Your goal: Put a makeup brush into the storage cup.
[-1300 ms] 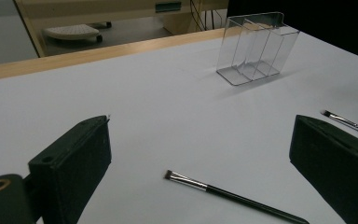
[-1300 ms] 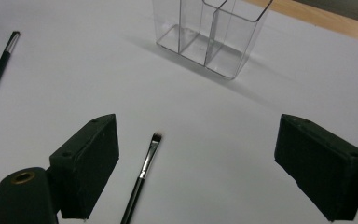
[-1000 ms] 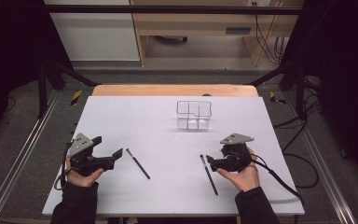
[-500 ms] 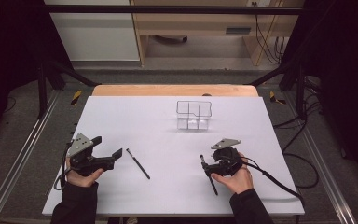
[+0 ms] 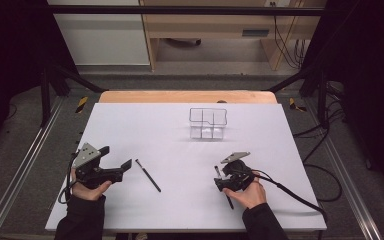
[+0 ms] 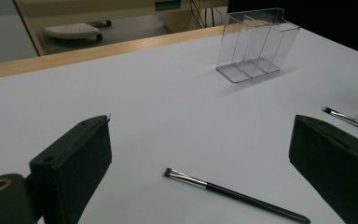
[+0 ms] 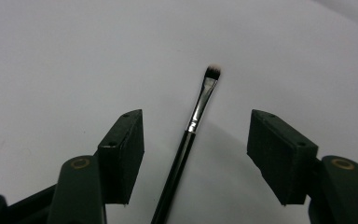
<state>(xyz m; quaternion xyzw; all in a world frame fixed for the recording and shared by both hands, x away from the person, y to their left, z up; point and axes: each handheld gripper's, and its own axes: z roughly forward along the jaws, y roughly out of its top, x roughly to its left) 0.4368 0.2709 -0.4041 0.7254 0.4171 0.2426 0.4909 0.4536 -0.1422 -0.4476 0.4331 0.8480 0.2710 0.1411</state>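
My right tongs (image 7: 196, 140), spread, straddle the makeup brush (image 7: 193, 123); closing off-centre could roll it away. Left tongs (image 6: 205, 163) spread too.

legible text, labels, brands, numbers, signs: none in any view. the pale plate on the wooden furniture (image 5: 255, 33) at the upper middle of the high view is too small and blurred to read.
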